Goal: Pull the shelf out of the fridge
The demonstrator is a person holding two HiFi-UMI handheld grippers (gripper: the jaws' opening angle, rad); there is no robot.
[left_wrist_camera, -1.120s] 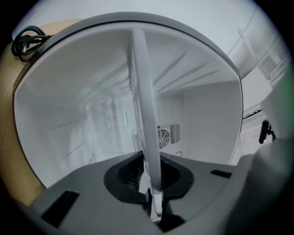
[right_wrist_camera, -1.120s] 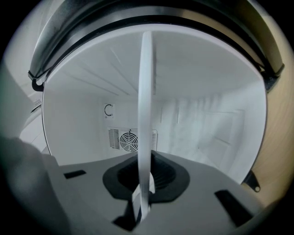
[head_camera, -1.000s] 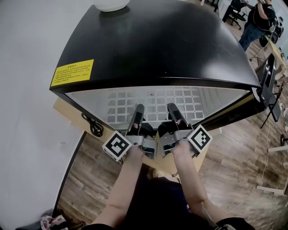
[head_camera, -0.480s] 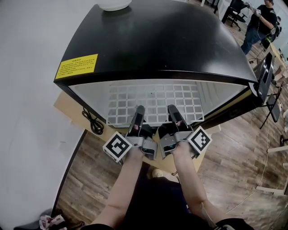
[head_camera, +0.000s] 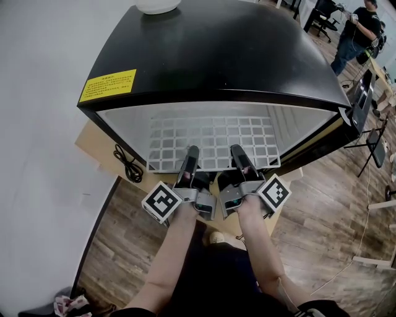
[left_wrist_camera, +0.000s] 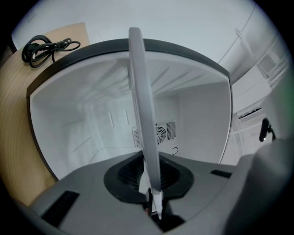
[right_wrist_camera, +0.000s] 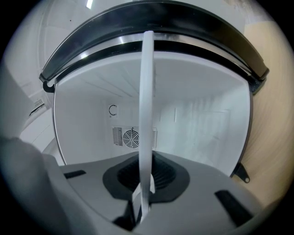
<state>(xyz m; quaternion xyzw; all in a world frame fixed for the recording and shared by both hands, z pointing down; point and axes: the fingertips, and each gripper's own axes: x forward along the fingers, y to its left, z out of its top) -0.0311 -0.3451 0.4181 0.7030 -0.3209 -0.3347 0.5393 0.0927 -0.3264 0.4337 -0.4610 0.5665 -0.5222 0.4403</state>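
The black fridge [head_camera: 216, 56] stands open towards me, and its white wire shelf [head_camera: 213, 139] sticks partly out of the front. My left gripper [head_camera: 189, 162] is shut on the shelf's front edge, left of the middle. Close beside it, my right gripper [head_camera: 240, 160] is shut on the same edge. In the left gripper view the shelf [left_wrist_camera: 140, 101] runs edge-on away from the left gripper [left_wrist_camera: 154, 202] into the white interior. The right gripper view shows the shelf [right_wrist_camera: 147, 92] likewise clamped in the right gripper [right_wrist_camera: 142, 197].
A white bowl [head_camera: 158, 6] sits on top of the fridge, and a yellow label [head_camera: 107, 85] is stuck near its front left corner. A coiled black cable [head_camera: 127, 167] lies on the wooden platform [head_camera: 96, 145]. The fridge door [head_camera: 365, 93] hangs open at right. A person [head_camera: 356, 31] stands far back.
More of the wire shelf now shows below the fridge's top front edge. Both grippers keep the same hold on its front edge.
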